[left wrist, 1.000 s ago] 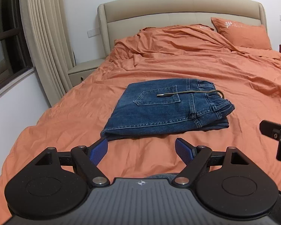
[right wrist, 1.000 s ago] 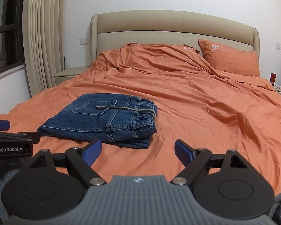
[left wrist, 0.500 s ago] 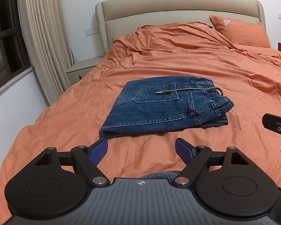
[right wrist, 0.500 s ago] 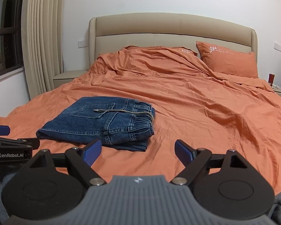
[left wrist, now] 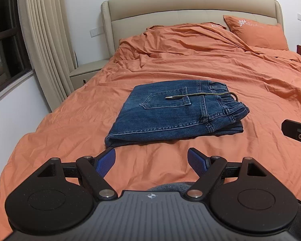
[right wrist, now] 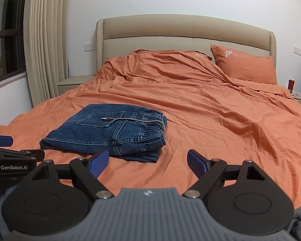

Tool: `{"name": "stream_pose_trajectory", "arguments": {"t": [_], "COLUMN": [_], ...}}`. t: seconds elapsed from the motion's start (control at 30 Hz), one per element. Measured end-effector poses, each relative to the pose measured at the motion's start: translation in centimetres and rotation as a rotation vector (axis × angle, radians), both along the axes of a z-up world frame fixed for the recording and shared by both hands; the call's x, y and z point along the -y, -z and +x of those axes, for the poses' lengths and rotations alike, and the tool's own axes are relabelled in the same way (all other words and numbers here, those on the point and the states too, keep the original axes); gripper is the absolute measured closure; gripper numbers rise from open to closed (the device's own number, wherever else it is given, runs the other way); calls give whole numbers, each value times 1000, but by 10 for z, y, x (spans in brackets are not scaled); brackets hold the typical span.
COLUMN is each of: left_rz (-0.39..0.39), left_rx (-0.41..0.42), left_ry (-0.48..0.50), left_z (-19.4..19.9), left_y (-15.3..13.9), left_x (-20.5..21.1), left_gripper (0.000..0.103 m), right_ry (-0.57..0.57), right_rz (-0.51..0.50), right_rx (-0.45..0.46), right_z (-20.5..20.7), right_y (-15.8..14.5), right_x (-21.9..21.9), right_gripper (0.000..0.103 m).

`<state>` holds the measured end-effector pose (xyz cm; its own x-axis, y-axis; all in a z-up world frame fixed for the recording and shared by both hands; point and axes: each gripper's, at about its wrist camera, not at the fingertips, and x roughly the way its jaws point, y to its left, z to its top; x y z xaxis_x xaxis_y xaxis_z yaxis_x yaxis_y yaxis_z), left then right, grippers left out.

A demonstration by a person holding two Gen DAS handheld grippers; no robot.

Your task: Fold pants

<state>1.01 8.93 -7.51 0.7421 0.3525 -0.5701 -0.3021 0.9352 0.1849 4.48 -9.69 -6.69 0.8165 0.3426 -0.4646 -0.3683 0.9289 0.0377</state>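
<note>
So this one looked pretty much finished to me. Going left to right: the beige pleated curtain [left wrist: 48, 50] hung by the window on the far left, and next to it a pale bedside cabinet [left wrist: 86, 72] sat against the headboard end of the bed. The left claw [left wrist: 151, 161] was spread wide with nothing between its blue pads, hanging low over the near edge of the bed with its left pad close to the jeans' near-left corner, though I couldn't tell if it touched.

In the middle, the dark blue denim pants [left wrist: 176, 112] lay on the rumpled orange bedsheet [left wrist: 200, 64] as a compact stacked rectangle, back pocket facing up, elastic waistband bunched toward the right side. A brownish drawstring cord with a metal tip [left wrist: 200, 95] was draped loose across the pocket. The layers seemed fairly squared, with a bit of a lower layer peeking out at the near-right corner.

Further right, the right claw [right wrist: 147, 161] was also wide and empty, close to the bundle's near edge in its own view. An orange pillow with white embroidery [right wrist: 244, 68] leaned at the head on the far right.

My take: folding was done. At most, tucking that cord in and evening the peeking corner were left.
</note>
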Motion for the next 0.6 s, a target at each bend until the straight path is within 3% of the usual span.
{"name": "stream_pose_trajectory", "arguments": {"t": [0.6], "left_rz": [-1], "left_rx": [-2], "left_ry": [-1], "left_z": [0], "left_y": [0], "left_x": [1], "left_gripper": [8], "right_ry": [4], "right_rz": [2], "right_rx": [-11], "right_z": [-1], "right_y": [1], "right_x": [2], "right_gripper": [21]}}
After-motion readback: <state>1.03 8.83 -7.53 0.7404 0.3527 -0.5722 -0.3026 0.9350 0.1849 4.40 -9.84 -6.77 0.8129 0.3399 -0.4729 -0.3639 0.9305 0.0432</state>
